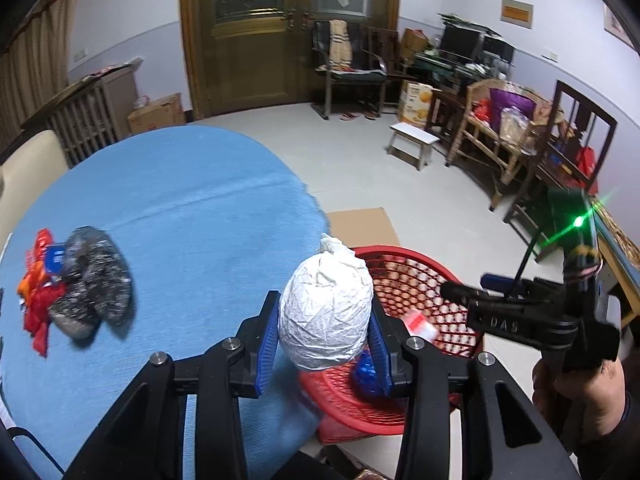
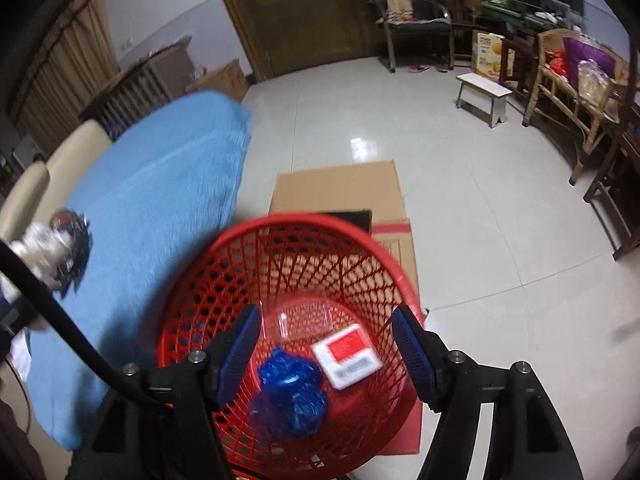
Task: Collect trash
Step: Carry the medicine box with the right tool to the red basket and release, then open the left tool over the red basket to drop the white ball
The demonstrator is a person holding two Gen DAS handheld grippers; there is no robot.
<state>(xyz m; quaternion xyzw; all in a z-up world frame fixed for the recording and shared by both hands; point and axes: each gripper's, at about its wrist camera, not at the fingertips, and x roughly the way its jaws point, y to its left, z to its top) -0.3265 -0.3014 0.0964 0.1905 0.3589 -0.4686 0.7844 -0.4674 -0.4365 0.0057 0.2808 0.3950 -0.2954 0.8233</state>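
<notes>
A crumpled white paper ball (image 1: 325, 312) is clamped in the left gripper (image 1: 324, 336) beside the red basket (image 2: 288, 228), over which the right gripper (image 2: 326, 344) is held wide and empty, so carrying across the rim and release are judged next.

Crinkled white paper ball (image 1: 326, 312), perforated plastic basket (image 2: 240, 280), matt blue cloth (image 1: 180, 208).

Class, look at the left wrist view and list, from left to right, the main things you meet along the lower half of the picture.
Red and orange wrappers → dark crumpled trash → white paper ball held in the left gripper → red mesh basket → right gripper.
</notes>
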